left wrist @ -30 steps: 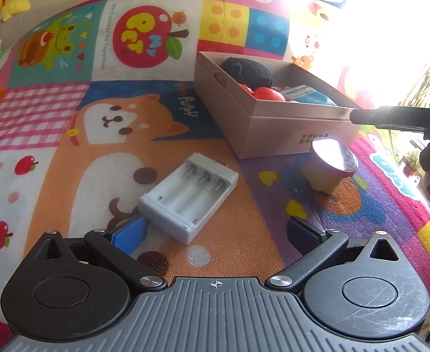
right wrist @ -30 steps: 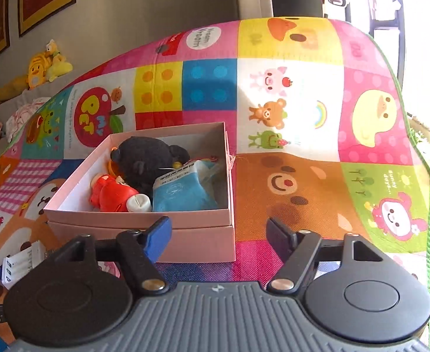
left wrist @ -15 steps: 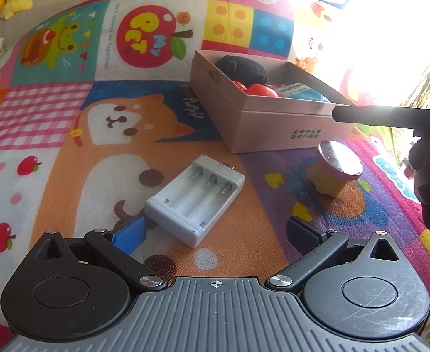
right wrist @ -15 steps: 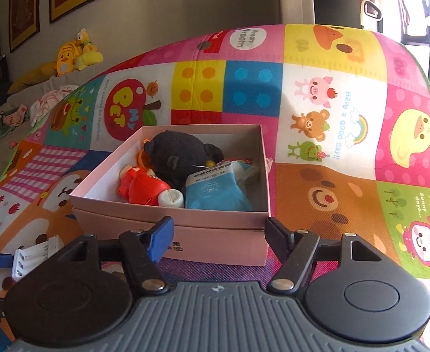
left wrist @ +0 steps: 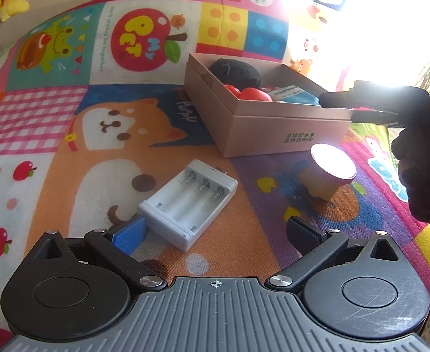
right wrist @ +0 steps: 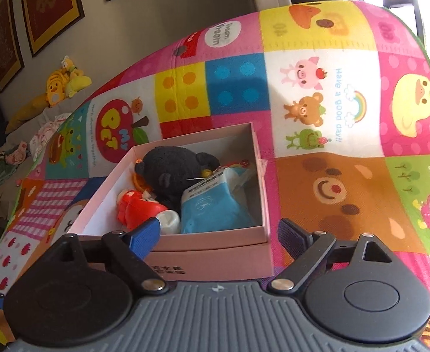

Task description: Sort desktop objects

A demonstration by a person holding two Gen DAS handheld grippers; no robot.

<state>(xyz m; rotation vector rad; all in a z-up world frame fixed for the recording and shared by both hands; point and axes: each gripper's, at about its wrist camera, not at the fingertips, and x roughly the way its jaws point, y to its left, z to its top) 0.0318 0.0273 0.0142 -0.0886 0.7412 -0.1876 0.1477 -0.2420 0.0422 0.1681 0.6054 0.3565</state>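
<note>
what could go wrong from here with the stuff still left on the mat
The battery holder lies flat and partly between the open left gripper fingers, so closing may push it rather than grip it. The pudding cup sits close to the box wall, easy to knock. The box is already crowded around the black plush.

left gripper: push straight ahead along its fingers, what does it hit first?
Most likely the white battery holder, lying on the mat just ahead of the open left gripper, nearer its blue finger. Depth is uncertain.
</note>
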